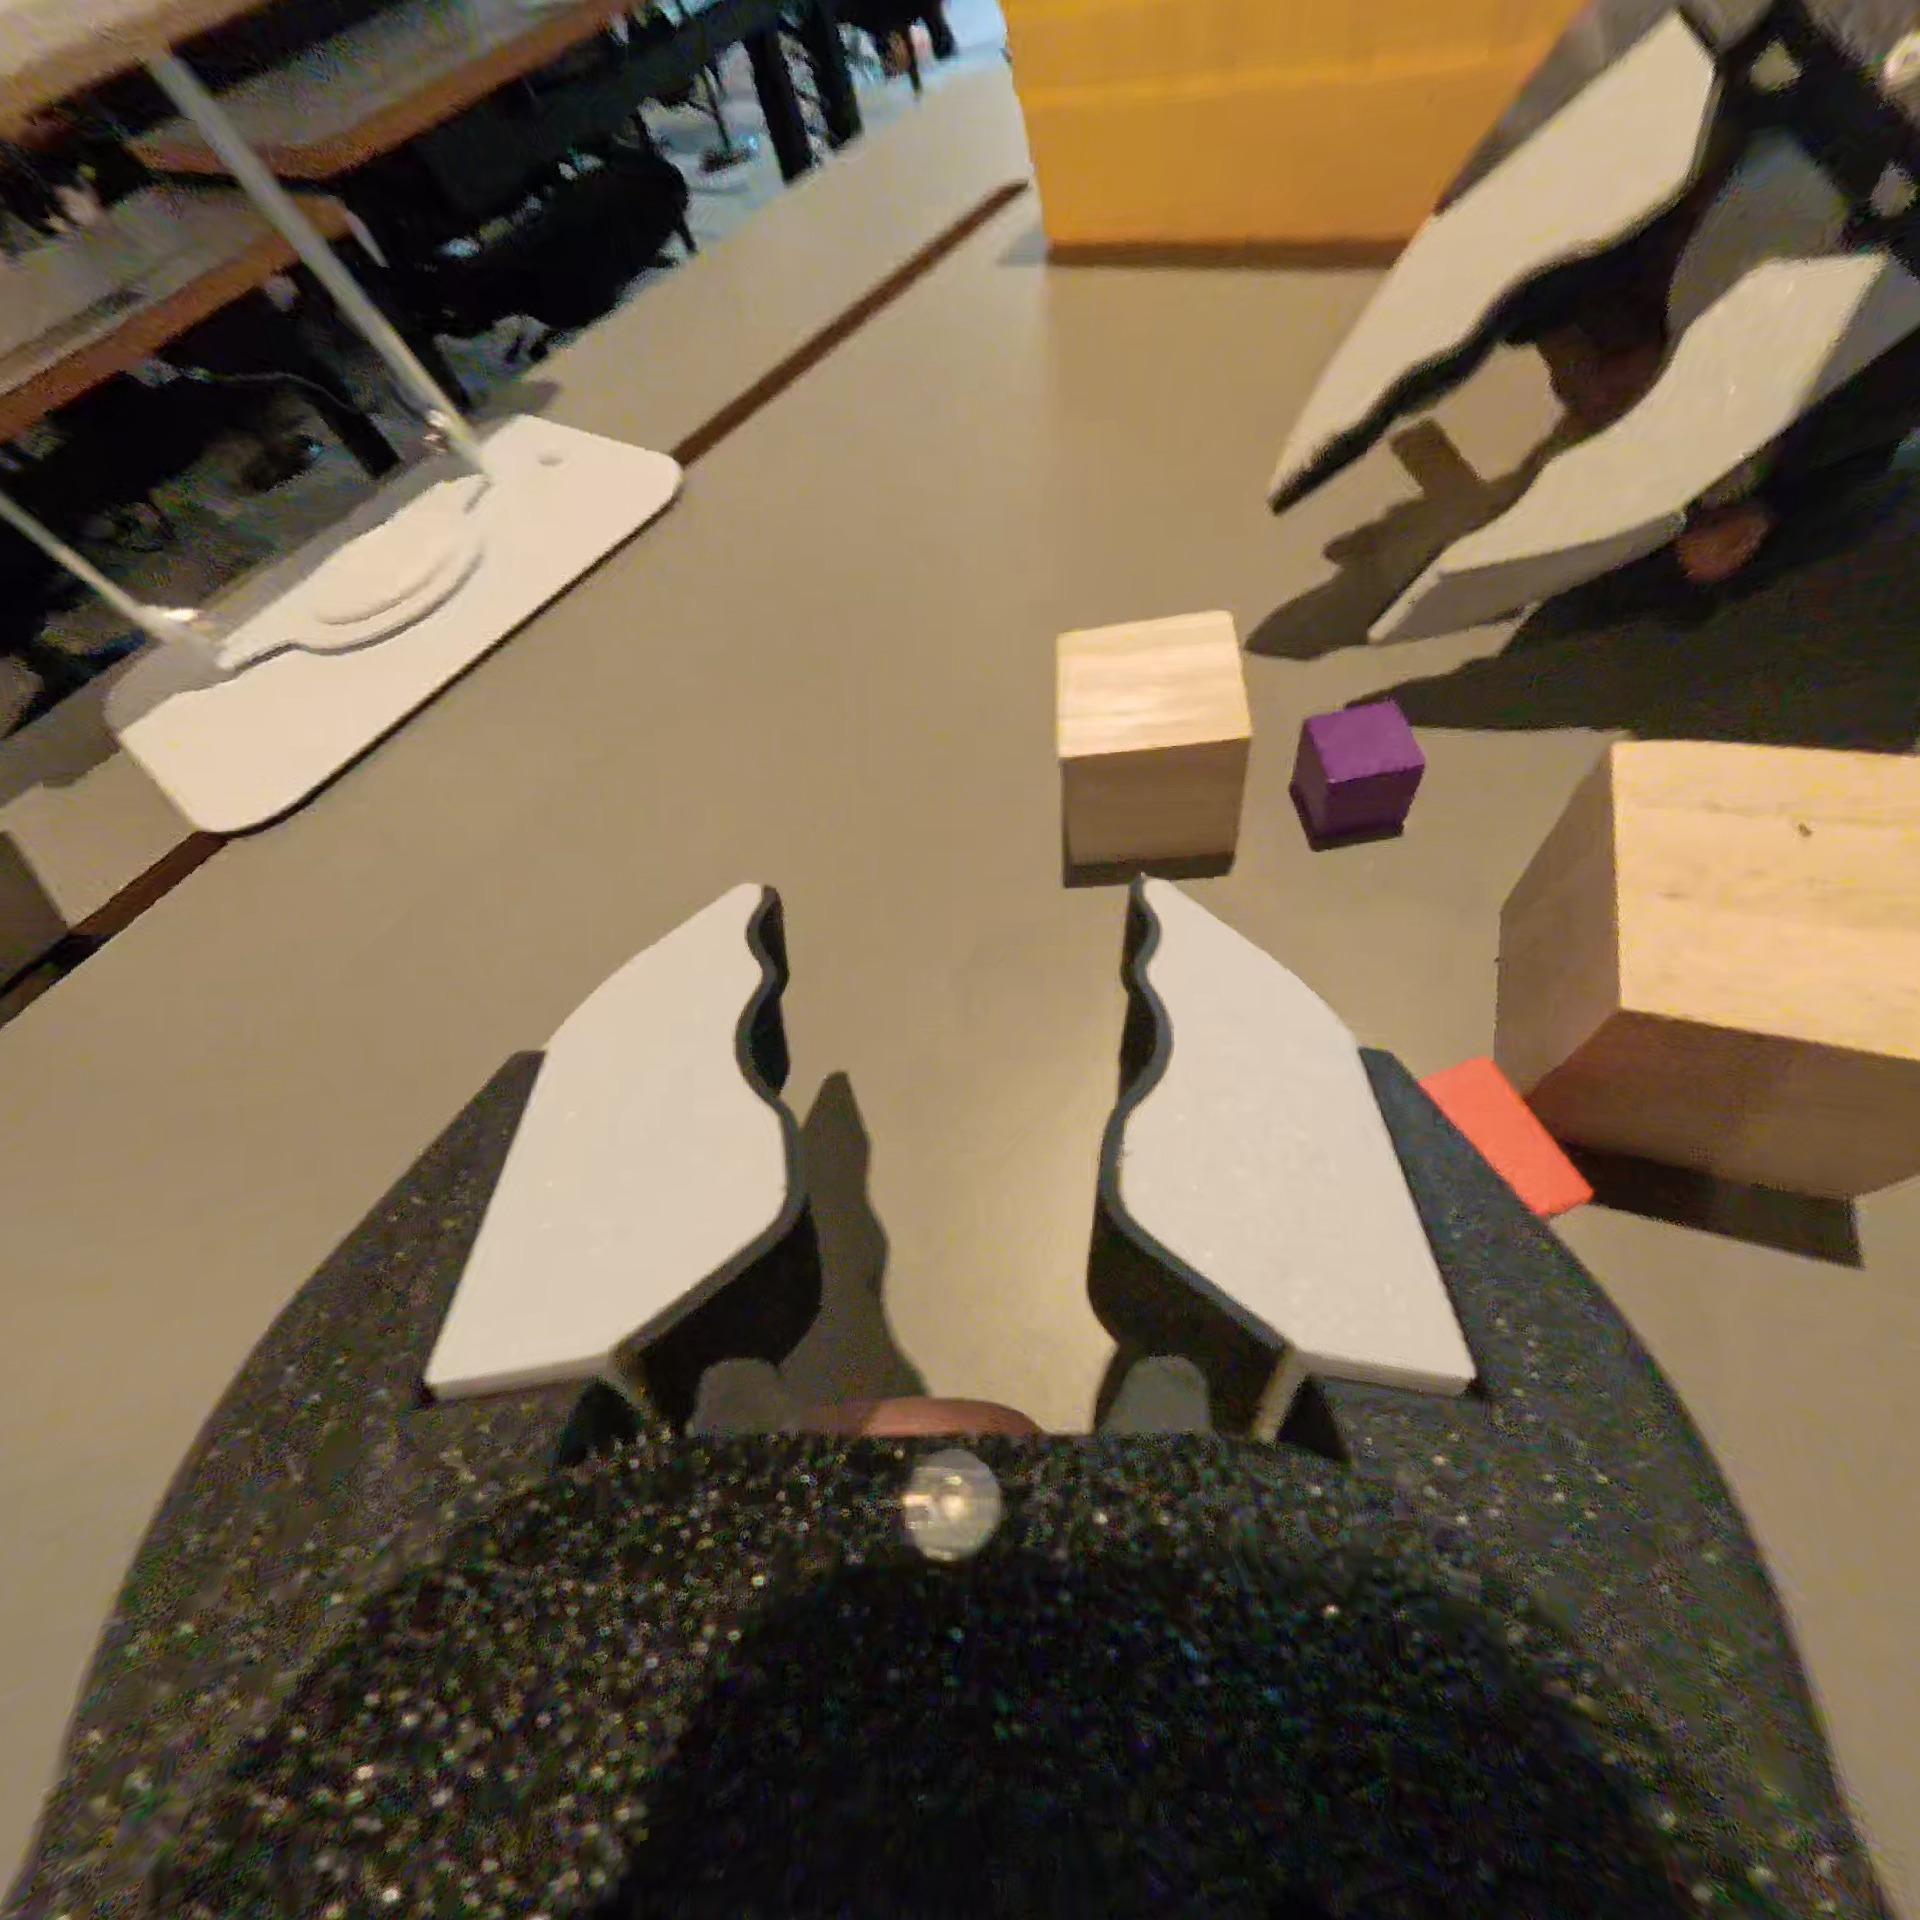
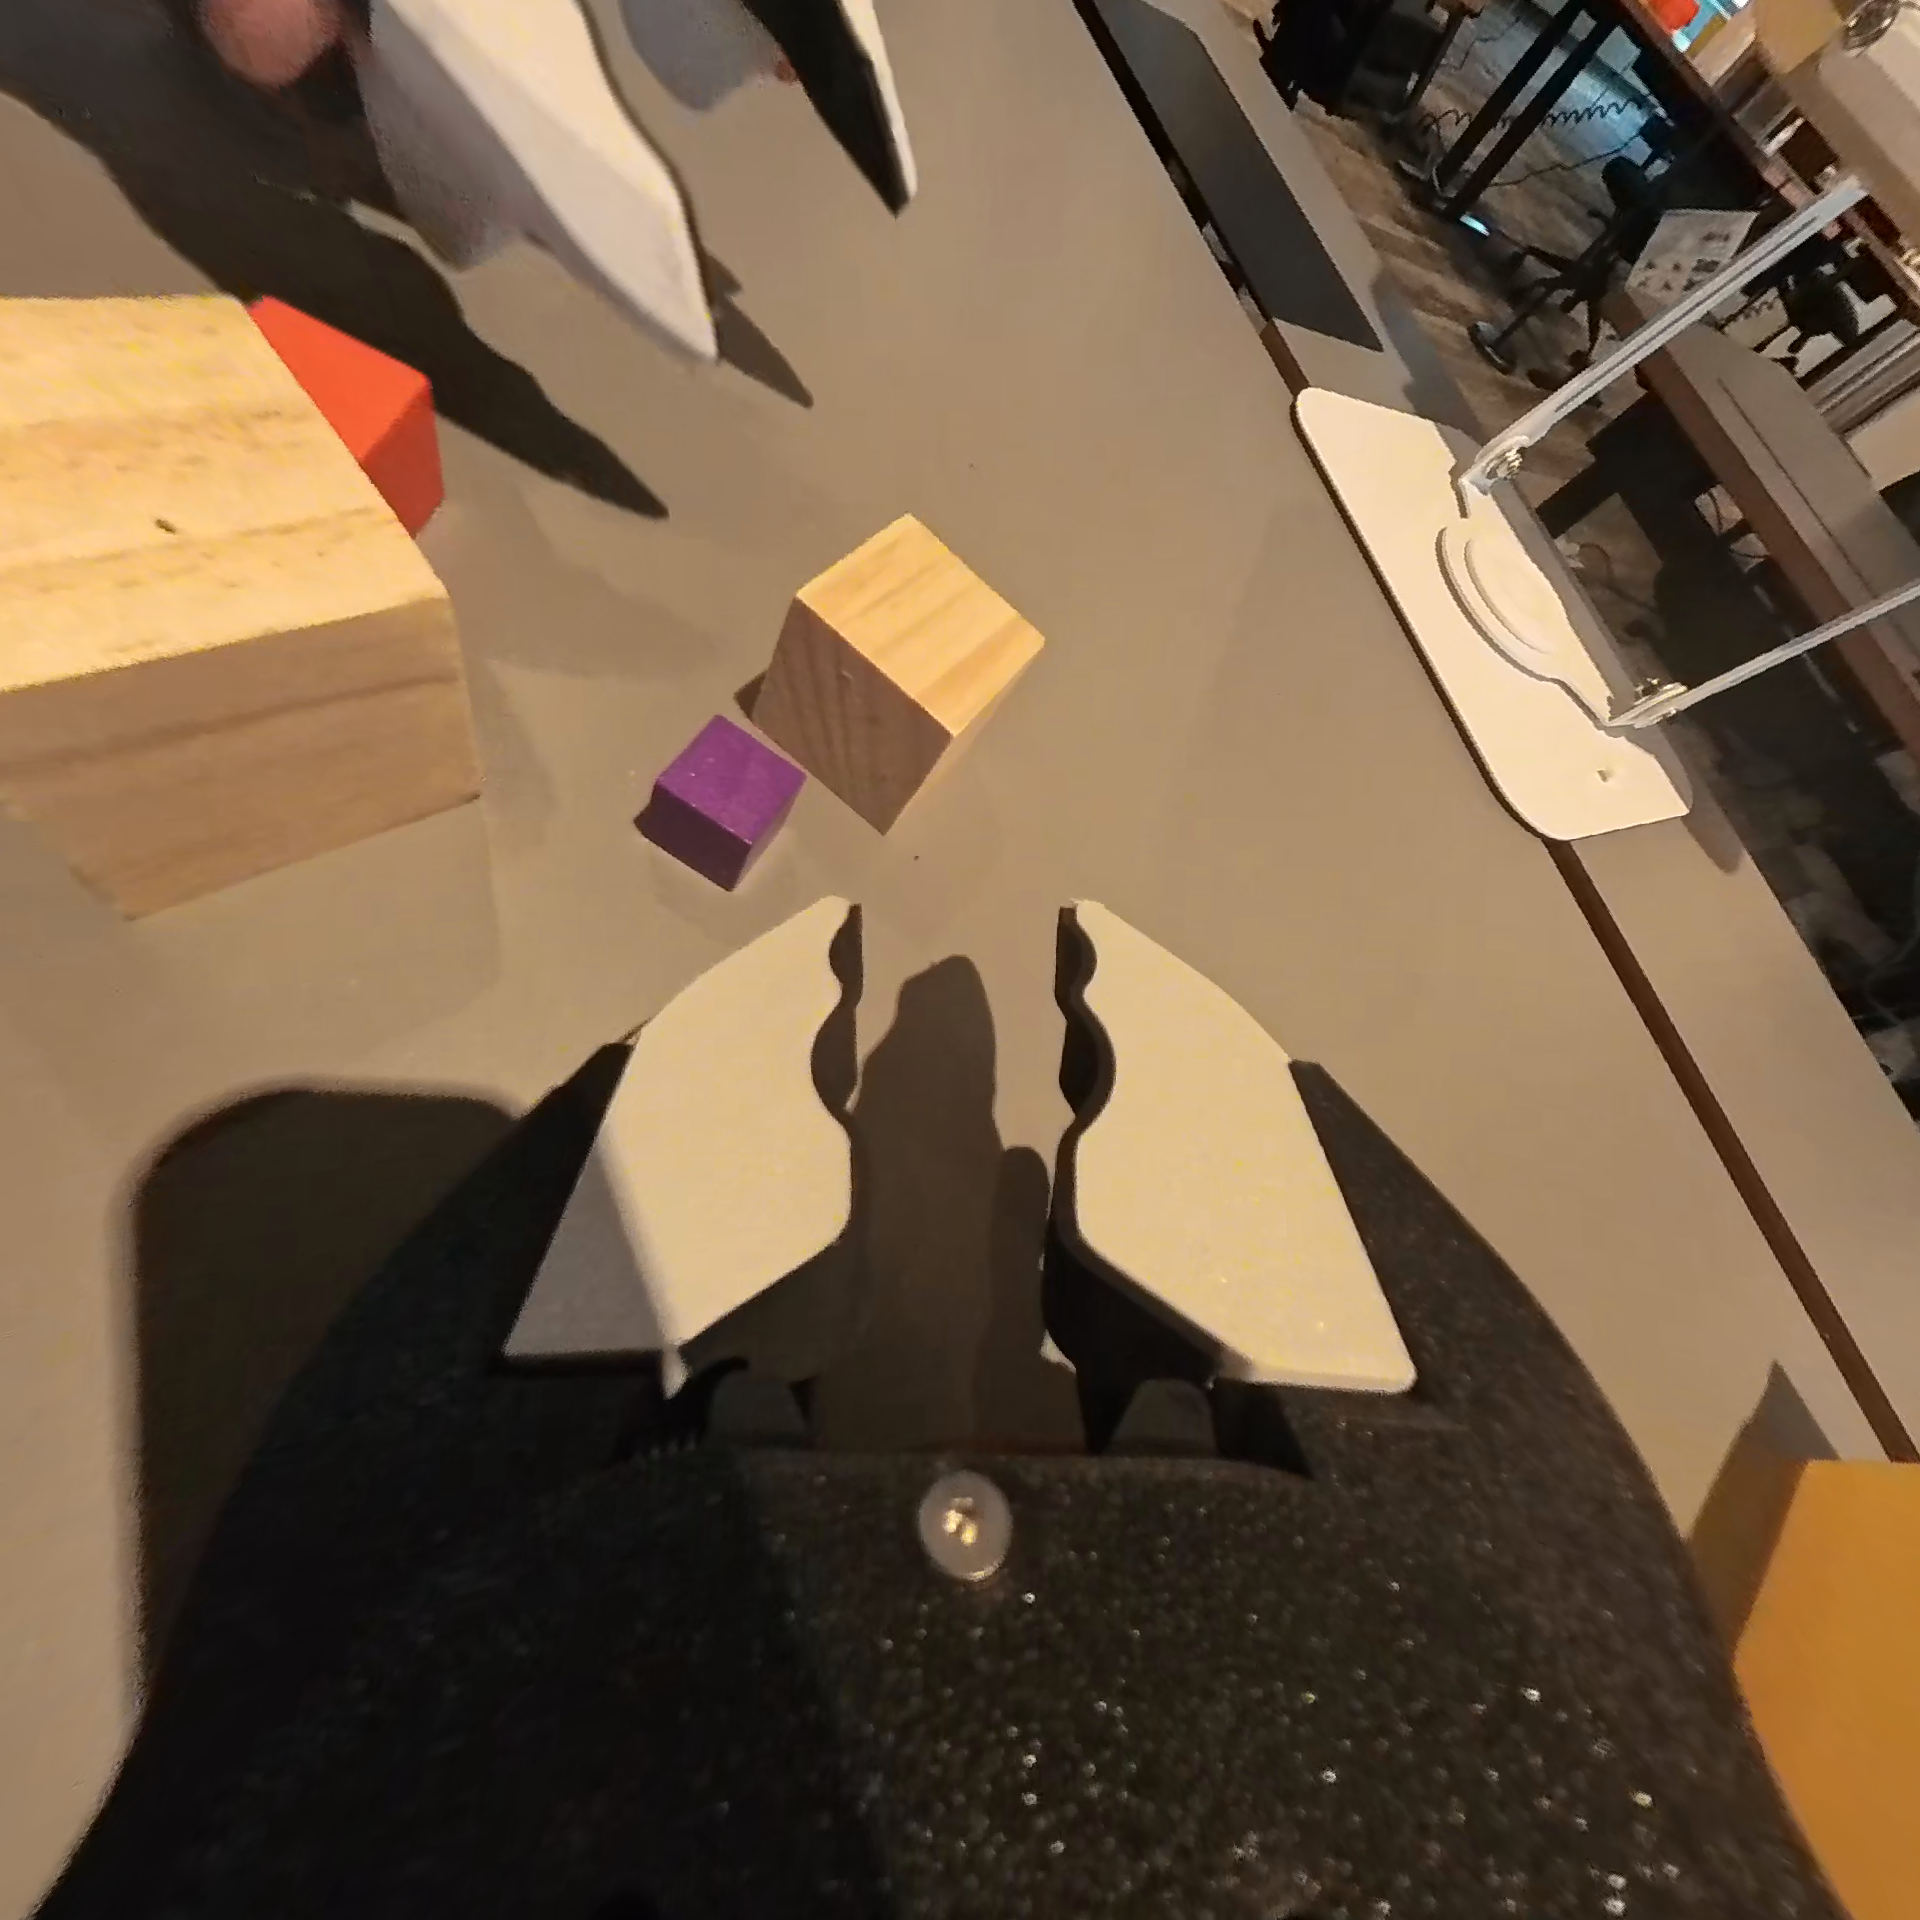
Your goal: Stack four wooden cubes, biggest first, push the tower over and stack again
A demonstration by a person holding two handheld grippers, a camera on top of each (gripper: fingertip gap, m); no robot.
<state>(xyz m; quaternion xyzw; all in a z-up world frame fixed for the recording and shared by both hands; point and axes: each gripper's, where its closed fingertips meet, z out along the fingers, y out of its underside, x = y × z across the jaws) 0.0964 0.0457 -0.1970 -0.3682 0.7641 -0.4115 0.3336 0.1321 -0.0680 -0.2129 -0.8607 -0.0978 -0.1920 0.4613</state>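
Four cubes lie apart on the grey table [image 1: 831, 644]. A medium plain wooden cube [image 1: 1151, 732] stands just ahead of my open, empty left gripper [image 1: 954, 891]. A small purple cube [image 1: 1354, 767] sits right of it. A big plain wooden cube [image 1: 1725, 956] is at the right, with a red cube [image 1: 1501, 1132] touching its near corner. In the right wrist view my right gripper [image 2: 958, 912] is open and empty, just short of the purple cube [image 2: 722, 800] and the medium cube [image 2: 899, 670]. The big cube [image 2: 197, 592] and the red cube [image 2: 358, 410] lie to the left.
A white stand base [image 1: 405, 613] with clear struts sits at the left near the table edge; it also shows in the right wrist view [image 2: 1486, 623]. A yellow box [image 1: 1247, 114] stands at the far end. The other gripper [image 1: 1351, 530] hovers at the upper right.
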